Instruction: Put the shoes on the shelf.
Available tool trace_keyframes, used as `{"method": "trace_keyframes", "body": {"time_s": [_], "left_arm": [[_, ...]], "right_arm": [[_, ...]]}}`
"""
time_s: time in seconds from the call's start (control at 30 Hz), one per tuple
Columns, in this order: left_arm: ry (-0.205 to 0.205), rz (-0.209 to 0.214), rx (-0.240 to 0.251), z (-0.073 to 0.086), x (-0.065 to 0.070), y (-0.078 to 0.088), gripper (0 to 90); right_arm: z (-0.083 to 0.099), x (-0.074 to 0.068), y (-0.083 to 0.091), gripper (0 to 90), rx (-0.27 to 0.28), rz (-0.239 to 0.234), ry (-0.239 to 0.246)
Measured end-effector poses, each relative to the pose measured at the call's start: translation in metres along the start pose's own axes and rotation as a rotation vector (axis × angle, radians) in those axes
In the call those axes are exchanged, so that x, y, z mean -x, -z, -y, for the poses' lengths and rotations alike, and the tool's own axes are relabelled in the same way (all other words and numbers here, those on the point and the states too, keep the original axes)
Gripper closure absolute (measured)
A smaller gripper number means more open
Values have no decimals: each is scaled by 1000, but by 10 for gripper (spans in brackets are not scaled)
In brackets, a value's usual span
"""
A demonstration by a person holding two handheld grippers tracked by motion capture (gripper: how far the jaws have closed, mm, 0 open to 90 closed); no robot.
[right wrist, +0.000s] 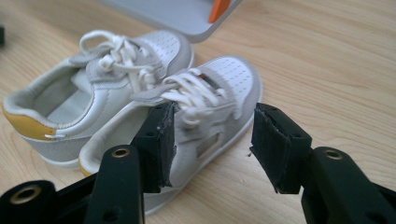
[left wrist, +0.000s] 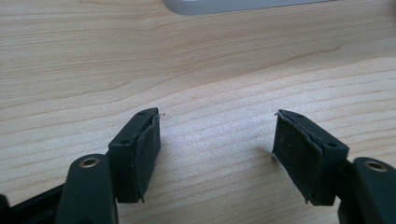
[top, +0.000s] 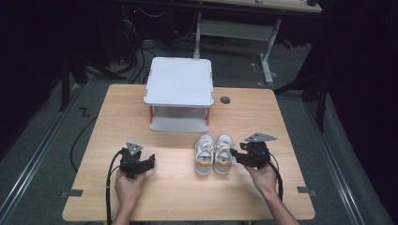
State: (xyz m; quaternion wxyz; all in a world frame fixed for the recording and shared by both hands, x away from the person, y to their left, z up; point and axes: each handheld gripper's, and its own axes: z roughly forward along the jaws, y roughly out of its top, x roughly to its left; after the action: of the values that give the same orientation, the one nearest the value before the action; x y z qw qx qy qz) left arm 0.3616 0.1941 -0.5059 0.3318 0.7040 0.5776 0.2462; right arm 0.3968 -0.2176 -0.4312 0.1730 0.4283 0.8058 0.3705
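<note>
Left claw (left wrist: 217, 140) spread over bare desk (left wrist: 210, 70); right claw (right wrist: 212, 140) spread beside the near white sneaker (right wrist: 219, 93), not pinching it.

My left gripper (top: 149, 161) and right gripper (top: 234, 153) are black. Each carries a grey three-cornered plate, brass-ringed holes and a black cable.

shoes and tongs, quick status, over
Left tongs open over bare table. Right tongs open, straddling the near sneaker. Pair sits before the shelf.
</note>
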Motion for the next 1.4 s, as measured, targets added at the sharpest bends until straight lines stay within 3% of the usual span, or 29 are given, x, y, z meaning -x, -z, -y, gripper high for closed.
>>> {"method": "trace_keyframes", "body": {"time_s": [0.1,0.13,0.43,0.7,0.73,0.83,0.9,1.03,1.2,1.3,1.33,1.37,1.4], "left_arm": [[-1,-5,-3,0,1,0,318],[-4,-3,-3,0,2,0,314],[-33,-14,-13,0,7,-1,278],[-7,-11,-14,-1,8,0,285],[5,15,-31,-3,11,2,290],[-15,23,-25,-7,18,5,292],[-31,54,-3,-15,27,10,292],[-23,96,31,-23,39,17,299],[-62,184,50,-36,69,27,314],[-77,202,59,-39,81,30,315],[-94,222,62,-43,91,32,315],[-94,222,62,-43,91,32,315],[-99,248,66,-46,102,34,315]], "right_arm": [[4,9,4,489,21,4,-20],[10,17,6,490,33,13,-38],[38,51,2,489,18,76,-135],[55,67,-4,478,-13,143,-158],[57,68,-5,479,-18,153,-160],[62,72,-6,490,-33,184,-155],[65,74,-6,489,-33,196,-158],[68,77,-9,484,-40,209,-164],[70,75,-15,465,-54,234,-138],[72,74,-15,466,-36,236,-139],[75,74,-15,464,-15,240,-135],[75,74,-15,464,-15,240,-135],[76,73,-15,461,-9,240,-137]]}}
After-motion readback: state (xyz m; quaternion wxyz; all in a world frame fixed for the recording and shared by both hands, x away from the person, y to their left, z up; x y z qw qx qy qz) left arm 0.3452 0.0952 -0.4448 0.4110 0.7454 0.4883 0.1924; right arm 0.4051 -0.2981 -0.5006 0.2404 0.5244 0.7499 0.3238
